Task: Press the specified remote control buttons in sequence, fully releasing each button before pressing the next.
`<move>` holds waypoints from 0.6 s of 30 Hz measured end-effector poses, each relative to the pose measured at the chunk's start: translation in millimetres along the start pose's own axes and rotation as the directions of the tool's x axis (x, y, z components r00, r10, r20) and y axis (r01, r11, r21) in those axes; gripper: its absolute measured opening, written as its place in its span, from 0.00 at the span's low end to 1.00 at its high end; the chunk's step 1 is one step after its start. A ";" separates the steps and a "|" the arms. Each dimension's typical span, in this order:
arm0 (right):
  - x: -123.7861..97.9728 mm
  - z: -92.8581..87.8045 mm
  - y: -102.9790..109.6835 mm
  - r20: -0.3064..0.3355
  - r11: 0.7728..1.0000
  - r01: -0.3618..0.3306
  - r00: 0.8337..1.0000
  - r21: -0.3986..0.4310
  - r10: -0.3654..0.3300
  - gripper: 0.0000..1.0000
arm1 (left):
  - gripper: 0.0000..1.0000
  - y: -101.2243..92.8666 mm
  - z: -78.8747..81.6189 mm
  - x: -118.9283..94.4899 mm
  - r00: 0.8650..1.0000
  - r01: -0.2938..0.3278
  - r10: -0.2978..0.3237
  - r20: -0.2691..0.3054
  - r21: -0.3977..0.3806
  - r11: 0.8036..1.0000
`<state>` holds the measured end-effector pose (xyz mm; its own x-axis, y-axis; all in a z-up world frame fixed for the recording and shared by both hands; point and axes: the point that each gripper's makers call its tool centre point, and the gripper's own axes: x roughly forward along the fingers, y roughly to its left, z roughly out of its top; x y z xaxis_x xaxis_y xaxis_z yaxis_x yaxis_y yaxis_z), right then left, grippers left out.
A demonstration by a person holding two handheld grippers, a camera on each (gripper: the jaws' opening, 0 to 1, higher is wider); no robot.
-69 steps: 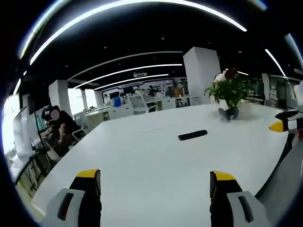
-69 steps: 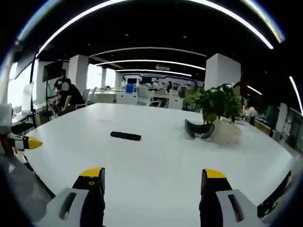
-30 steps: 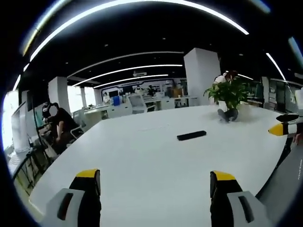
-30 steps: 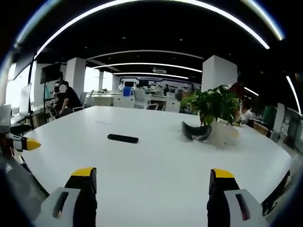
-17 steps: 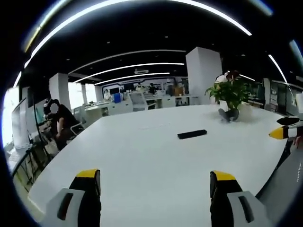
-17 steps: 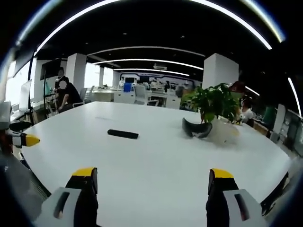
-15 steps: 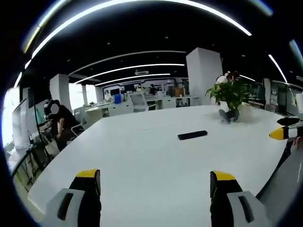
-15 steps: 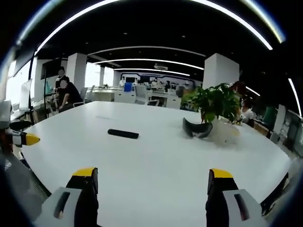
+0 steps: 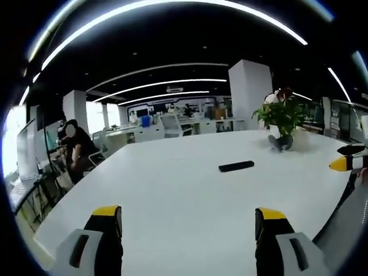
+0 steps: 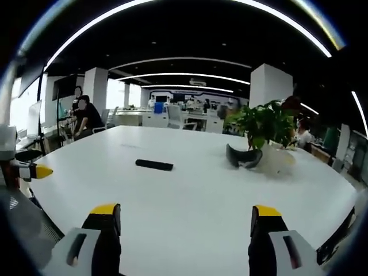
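Note:
A slim black remote control [image 9: 236, 166] lies flat near the middle of the big white table [image 9: 172, 190]; the right gripper view has the same remote control [image 10: 153, 165] left of centre. My left gripper [image 9: 188, 216] is open, well short of the remote, with nothing between its yellow-tipped jaws. My right gripper [image 10: 186, 214] is open too, held above the near table [image 10: 190, 190] and empty. The right gripper's yellow tip [image 9: 339, 164] pokes in at the right edge of the left gripper view. The left gripper's yellow tip [image 10: 35, 171] shows at the left edge of the right gripper view.
A potted green plant [image 10: 261, 129] with a dark curved object [image 10: 242, 157] at its base stands on the far right of the table. A seated person [image 9: 77, 152] and office chairs are beyond the table's far left. White pillars and desks fill the background.
Both views shifted slightly as the hands drifted. The right gripper's jaws stand a little wider apart than 2.3 s ago. The remote lies in the same place.

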<state>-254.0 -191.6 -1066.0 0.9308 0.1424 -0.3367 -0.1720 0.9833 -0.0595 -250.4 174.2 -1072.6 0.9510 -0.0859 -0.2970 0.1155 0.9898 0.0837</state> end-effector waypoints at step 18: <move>3.0 -15.7 0.8 -0.096 1.000 -0.023 0.995 0.008 0.024 0.90 | 1.00 5.4 2.5 -3.1 0.999 -0.030 0.031 0.016 -0.021 0.999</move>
<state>-256.4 -192.2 -1081.8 0.8912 0.1543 -0.4265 -0.1910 0.9806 -0.0445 -252.0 179.4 -1068.9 0.9586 -0.0572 -0.2790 0.0806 0.9941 0.0731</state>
